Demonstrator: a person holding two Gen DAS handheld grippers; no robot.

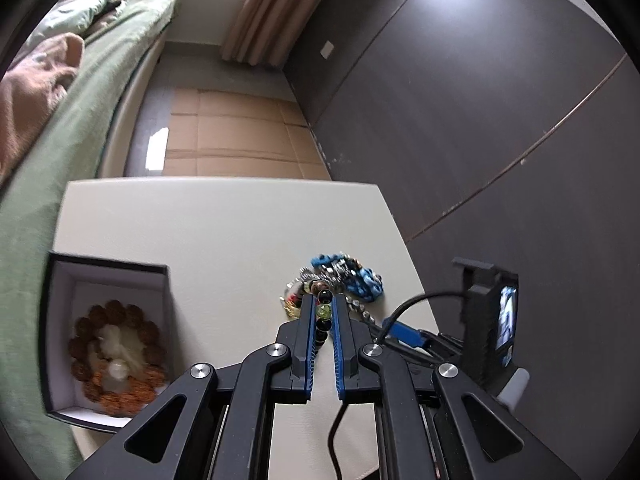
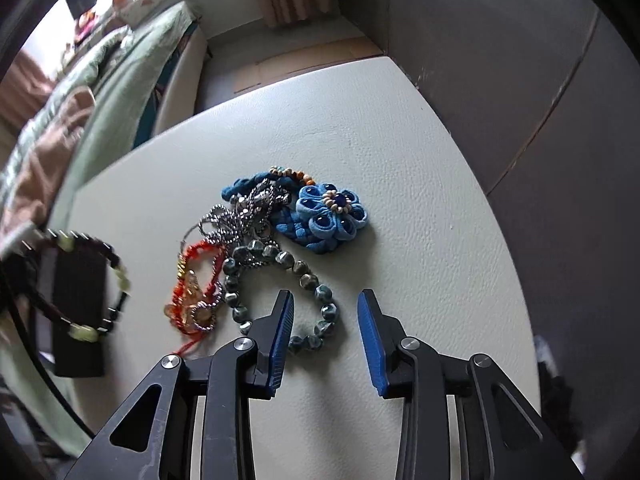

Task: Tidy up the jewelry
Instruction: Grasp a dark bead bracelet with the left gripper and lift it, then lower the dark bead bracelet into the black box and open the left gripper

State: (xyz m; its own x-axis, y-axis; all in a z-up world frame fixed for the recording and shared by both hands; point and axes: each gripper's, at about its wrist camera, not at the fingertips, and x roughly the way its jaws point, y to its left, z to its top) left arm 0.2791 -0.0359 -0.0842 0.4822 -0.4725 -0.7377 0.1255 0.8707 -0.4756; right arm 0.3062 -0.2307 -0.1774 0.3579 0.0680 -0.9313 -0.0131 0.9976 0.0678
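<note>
My left gripper (image 1: 325, 306) is shut on a dark bead bracelet (image 1: 324, 314) with pale green beads, held above the table; in the right wrist view this bracelet (image 2: 118, 276) hangs at the left edge. Below it, at the left, stands an open jewelry box (image 1: 112, 263) with a brown bead bracelet (image 1: 116, 312) inside. A pile of jewelry (image 1: 344, 278) lies on the white table (image 2: 420, 240). My right gripper (image 2: 326, 310) points down over a grey-green bead bracelet (image 2: 286, 260). Its jaws stand apart around the near right part of that ring, and the pads do not press on it.
The pile also holds a blue fabric flower (image 2: 332, 216), a silver chain (image 2: 240, 216) and a red-orange cord bracelet (image 2: 192, 288). A bed with green bedding (image 1: 80, 128) runs along the left. A dark wall (image 1: 480, 120) stands to the right. Cardboard (image 1: 236, 136) covers the floor beyond.
</note>
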